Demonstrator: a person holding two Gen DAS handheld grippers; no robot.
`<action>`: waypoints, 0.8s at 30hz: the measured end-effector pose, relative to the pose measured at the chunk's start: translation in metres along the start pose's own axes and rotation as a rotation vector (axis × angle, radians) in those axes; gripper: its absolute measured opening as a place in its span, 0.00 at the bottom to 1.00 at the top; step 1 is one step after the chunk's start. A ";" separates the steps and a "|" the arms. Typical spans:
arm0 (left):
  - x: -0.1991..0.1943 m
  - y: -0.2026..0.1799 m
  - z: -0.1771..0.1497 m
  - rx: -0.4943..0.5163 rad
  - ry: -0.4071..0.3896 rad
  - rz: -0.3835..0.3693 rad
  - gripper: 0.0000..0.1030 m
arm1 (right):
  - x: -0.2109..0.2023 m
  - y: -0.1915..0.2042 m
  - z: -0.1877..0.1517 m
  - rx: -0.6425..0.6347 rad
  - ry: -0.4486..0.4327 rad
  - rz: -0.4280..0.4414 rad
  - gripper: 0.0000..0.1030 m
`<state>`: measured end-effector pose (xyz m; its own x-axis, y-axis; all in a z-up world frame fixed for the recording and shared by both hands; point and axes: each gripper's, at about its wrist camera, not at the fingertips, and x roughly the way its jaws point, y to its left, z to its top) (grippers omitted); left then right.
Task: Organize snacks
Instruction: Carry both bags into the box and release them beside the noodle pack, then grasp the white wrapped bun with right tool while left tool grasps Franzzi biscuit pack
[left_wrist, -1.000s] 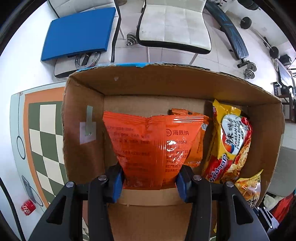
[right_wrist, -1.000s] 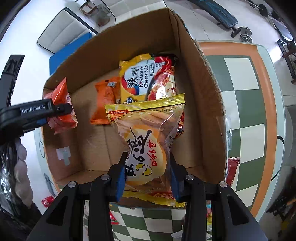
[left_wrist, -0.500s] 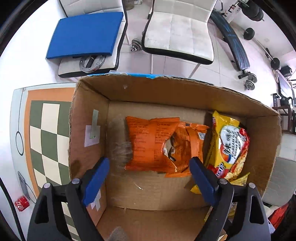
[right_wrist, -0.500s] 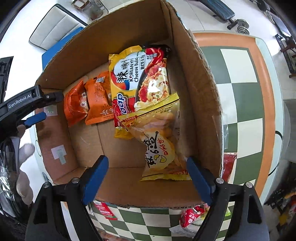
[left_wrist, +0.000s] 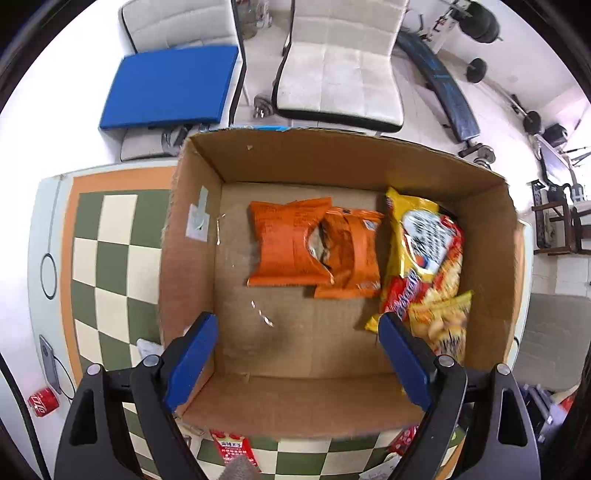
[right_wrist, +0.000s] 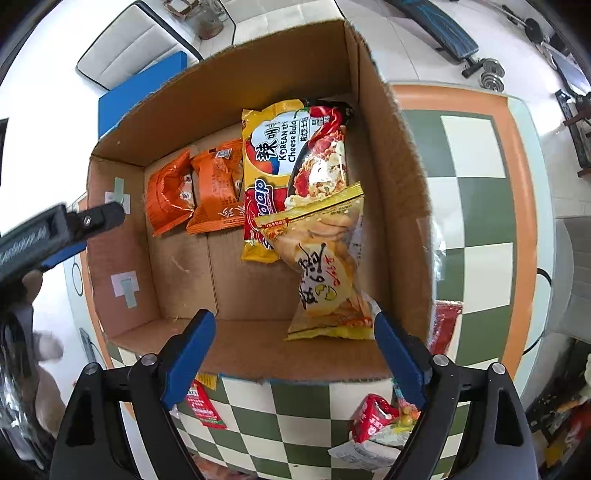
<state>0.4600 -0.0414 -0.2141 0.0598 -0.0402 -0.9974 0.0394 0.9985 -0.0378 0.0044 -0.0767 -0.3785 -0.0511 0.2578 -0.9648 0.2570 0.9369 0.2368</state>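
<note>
Cardboard box (right_wrist: 391, 192) walls are ringing four snack packets (left_wrist: 291, 243); bare floor is showing at 7 o'clock. Left gripper (left_wrist: 297, 354) and right gripper (right_wrist: 293, 350) are hanging released, empty, over the near rim.

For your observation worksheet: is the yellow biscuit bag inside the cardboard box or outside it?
Inside. The biscuit bag lies on the floor of the box, against its right wall, overlapping the noodle packet.

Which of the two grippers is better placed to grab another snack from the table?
Probably the right gripper: open, with a red snack packet on the checkered table close below it. The left gripper, also open, looks into the cardboard box.
</note>
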 end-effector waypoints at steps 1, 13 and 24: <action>-0.006 -0.001 -0.007 0.006 -0.014 -0.003 0.86 | -0.005 0.000 -0.004 -0.011 -0.015 -0.006 0.89; -0.075 -0.003 -0.097 0.088 -0.157 -0.024 0.86 | -0.058 0.014 -0.070 -0.086 -0.183 -0.046 0.91; -0.120 0.008 -0.167 0.120 -0.267 -0.039 0.86 | -0.087 0.014 -0.153 -0.013 -0.277 0.015 0.91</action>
<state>0.2871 -0.0220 -0.1053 0.3158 -0.1024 -0.9433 0.1639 0.9851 -0.0521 -0.1350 -0.0499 -0.2740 0.2193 0.1994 -0.9551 0.2428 0.9369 0.2514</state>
